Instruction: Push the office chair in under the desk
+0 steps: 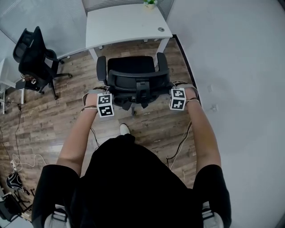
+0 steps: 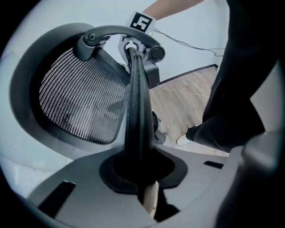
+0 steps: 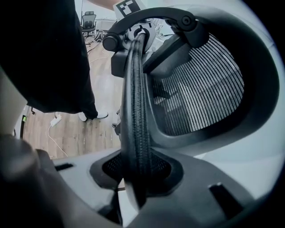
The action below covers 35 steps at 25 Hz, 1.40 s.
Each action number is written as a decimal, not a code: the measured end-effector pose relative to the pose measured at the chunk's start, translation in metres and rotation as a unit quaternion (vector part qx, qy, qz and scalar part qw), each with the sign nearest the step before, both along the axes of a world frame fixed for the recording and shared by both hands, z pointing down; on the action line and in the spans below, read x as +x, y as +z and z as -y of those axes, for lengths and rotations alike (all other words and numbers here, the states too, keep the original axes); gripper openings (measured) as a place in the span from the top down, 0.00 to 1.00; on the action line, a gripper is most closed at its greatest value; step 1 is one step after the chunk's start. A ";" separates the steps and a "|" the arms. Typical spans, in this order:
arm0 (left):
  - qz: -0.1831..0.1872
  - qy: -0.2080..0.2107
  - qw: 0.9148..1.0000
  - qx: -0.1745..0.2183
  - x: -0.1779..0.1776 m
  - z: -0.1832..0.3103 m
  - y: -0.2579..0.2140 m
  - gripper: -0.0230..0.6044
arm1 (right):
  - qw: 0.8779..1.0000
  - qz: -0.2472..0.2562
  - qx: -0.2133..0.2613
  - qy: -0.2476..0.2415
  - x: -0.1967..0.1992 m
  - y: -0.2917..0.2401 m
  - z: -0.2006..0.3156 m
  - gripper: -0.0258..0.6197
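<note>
A black office chair with a mesh backrest stands on the wood floor, its seat facing the white desk just beyond it. The seat's front is near the desk's edge. My left gripper is shut on the backrest's left rim, and my right gripper on its right rim. In the left gripper view the rim runs upright between the jaws of my left gripper, with the mesh to its left. The right gripper view has the rim clamped in my right gripper.
A second black office chair stands at the far left. Cables and a power strip lie on the floor at the lower left. A pale wall runs close along the right. A small plant sits on the desk.
</note>
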State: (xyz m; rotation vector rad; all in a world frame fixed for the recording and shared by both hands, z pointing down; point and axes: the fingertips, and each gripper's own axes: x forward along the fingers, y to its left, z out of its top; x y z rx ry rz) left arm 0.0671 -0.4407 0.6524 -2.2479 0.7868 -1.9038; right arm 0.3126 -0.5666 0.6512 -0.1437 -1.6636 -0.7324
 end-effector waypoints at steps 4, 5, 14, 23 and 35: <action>-0.003 -0.007 1.000 -0.002 0.001 0.016 -0.001 0.89 | 1.000 0.001 -0.003 -0.008 -0.001 -0.001 0.020 0.80; -0.003 -0.008 1.000 -0.002 0.001 0.013 -0.002 0.89 | 1.000 0.001 -0.002 -0.009 -0.001 -0.002 0.018 0.80; -0.005 -0.018 1.000 -0.008 0.003 0.013 -0.005 0.89 | 1.000 0.010 -0.006 -0.017 -0.001 -0.006 0.021 0.80; -0.008 -0.042 0.999 -0.018 0.004 0.025 -0.005 0.88 | 0.999 0.022 -0.008 -0.044 -0.004 -0.008 0.041 0.81; -0.008 -0.063 0.998 -0.024 -0.003 0.062 0.000 0.87 | 0.998 0.022 0.001 -0.061 -0.014 -0.004 0.084 0.81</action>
